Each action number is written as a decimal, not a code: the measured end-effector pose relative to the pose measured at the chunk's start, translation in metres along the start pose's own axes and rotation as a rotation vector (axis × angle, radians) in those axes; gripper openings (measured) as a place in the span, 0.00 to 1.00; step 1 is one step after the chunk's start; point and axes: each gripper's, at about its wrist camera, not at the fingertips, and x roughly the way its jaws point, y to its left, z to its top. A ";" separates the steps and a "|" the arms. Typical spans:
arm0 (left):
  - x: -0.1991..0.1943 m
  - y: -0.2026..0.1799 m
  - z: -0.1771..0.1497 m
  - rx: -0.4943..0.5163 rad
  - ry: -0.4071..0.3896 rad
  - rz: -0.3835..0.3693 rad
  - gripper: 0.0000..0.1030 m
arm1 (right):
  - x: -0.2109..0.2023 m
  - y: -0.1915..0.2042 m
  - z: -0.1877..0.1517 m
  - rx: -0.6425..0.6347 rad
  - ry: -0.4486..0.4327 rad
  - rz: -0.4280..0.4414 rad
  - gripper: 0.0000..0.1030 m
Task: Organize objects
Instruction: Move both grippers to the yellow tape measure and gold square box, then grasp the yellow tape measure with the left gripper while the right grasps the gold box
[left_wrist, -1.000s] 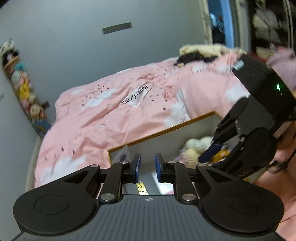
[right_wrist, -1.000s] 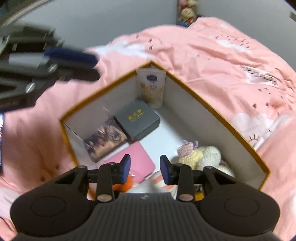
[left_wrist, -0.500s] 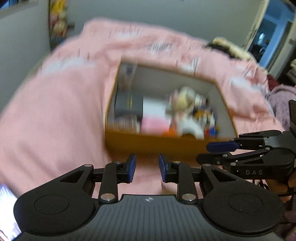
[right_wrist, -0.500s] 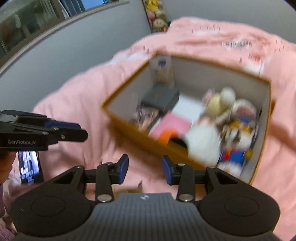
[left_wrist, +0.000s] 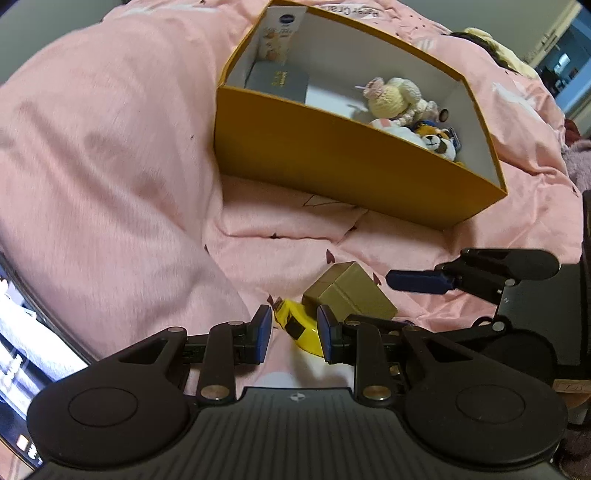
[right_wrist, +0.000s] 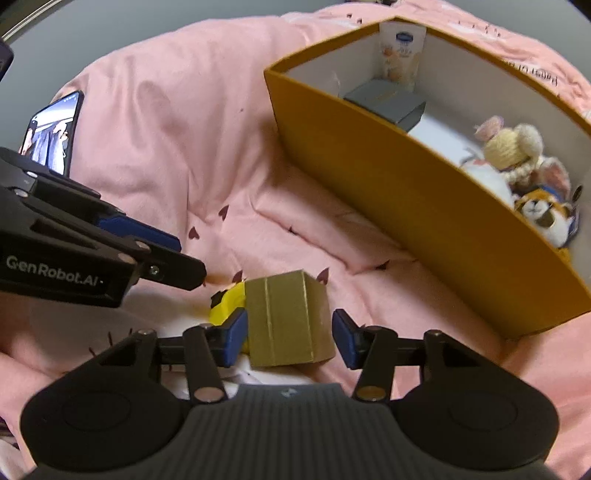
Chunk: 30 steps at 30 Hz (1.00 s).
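Partly done, judging by the orange storage box (left_wrist: 332, 162) on the pink bed cover (left_wrist: 110, 147): already inside, a grey gift box (left_wrist: 279, 79) and a standing white packet (left_wrist: 280, 35) at one end, a crocheted doll (left_wrist: 395, 98) and a red-panda plush (left_wrist: 437, 140) at the other. Still out on the bed cover, in front of the box's long orange wall and near the bed's front edge: a gold cardboard box (right_wrist: 288, 319) and, touching its side, a yellow tape measure (left_wrist: 299, 326). Right claw (right_wrist: 290, 334) straddling the gold box, blue pads apart from its sides, jaws opening, nothing gripped yet. Left claw (left_wrist: 293, 334) parted around the yellow tape measure, a gap showing on both sides, no grip either. Also on the bed cover, well off to the side, a lit phone (right_wrist: 55, 129). Left to do, most likely: closing on each of the two loose items, lifting both over the orange wall and setting them in the free middle of the box.
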 end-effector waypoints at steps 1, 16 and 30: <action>0.001 0.002 -0.001 -0.012 0.003 -0.001 0.29 | 0.001 -0.003 0.000 0.014 0.009 0.009 0.51; 0.019 0.007 0.004 -0.018 0.070 -0.012 0.29 | 0.026 -0.052 -0.001 0.359 0.097 0.219 0.56; 0.032 0.015 0.011 -0.063 0.126 -0.057 0.30 | 0.060 -0.058 0.007 0.360 0.126 0.358 0.68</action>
